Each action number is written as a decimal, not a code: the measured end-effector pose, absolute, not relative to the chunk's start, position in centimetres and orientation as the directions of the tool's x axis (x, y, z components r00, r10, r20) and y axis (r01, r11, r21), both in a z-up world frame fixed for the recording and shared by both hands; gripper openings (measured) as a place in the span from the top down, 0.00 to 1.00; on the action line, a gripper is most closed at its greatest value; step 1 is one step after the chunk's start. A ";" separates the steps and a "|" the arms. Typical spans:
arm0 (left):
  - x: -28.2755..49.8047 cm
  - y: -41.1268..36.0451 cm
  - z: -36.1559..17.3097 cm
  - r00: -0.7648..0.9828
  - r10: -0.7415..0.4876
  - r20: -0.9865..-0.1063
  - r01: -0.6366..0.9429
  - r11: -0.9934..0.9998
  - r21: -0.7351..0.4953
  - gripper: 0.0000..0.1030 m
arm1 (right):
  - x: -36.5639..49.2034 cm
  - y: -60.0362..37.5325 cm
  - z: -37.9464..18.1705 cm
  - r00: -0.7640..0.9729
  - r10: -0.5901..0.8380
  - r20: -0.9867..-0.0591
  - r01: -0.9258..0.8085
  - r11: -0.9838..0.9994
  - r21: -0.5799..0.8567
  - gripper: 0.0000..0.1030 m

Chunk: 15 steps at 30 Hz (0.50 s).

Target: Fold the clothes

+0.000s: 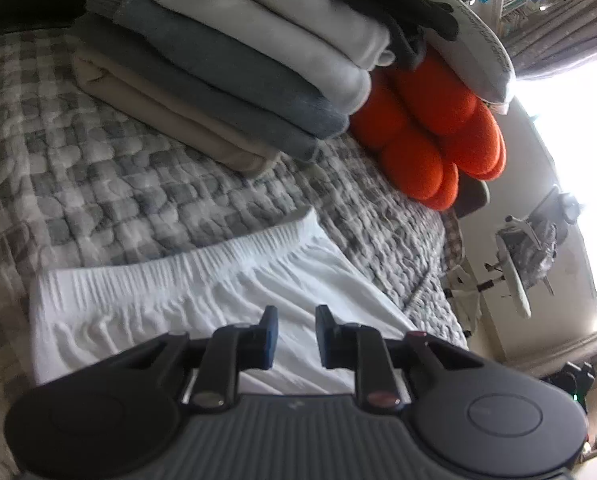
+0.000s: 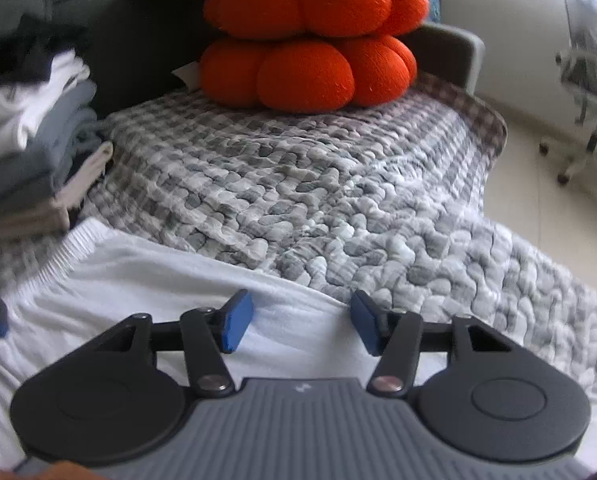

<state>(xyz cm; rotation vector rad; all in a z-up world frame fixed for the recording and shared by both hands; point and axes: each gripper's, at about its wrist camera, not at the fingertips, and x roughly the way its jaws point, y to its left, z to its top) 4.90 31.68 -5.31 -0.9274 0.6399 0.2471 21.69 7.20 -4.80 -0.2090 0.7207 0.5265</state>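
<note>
A white garment (image 1: pixel 202 292) with a ribbed elastic waistband lies flat on the grey checked quilt (image 1: pixel 98 168). My left gripper (image 1: pixel 296 336) hovers low over the cloth just below the waistband. Its blue pads stand a narrow gap apart, and only the flat fabric shows behind that gap. In the right wrist view the same white garment (image 2: pixel 158 280) fills the lower left. My right gripper (image 2: pixel 302 328) is open wider, over the garment's far edge where it meets the quilt (image 2: pixel 338 184). Nothing is pinched in either gripper. A blue pad of the left gripper shows at the left edge of that view.
A stack of folded clothes (image 1: pixel 226 72) (image 2: pixel 30 140) stands at the back of the bed. Beside it are an orange lobed cushion (image 1: pixel 430 128) (image 2: pixel 310 36) and a pale pillow (image 1: pixel 474 52). The bed ends at the right, with a wheeled chair (image 2: pixel 590 100) on the floor beyond.
</note>
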 end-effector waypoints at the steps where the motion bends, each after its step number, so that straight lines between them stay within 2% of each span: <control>1: 5.0 31.7 -5.4 0.789 -0.065 -0.611 -0.464 0.589 -0.662 0.80 | 21.5 7.3 -4.9 0.636 0.385 -0.669 -0.529 0.848 -0.016 0.51; 11: 5.0 32.2 -7.2 0.773 -0.034 -0.633 -0.504 0.573 -0.646 0.80 | 19.8 8.8 -5.2 0.662 0.388 -0.641 -0.566 0.820 -0.088 0.97; 15: 4.6 32.6 -7.5 0.773 -0.044 -0.633 -0.511 0.547 -0.662 0.81 | 19.5 8.9 -4.9 0.667 0.390 -0.635 -0.566 0.819 -0.090 0.99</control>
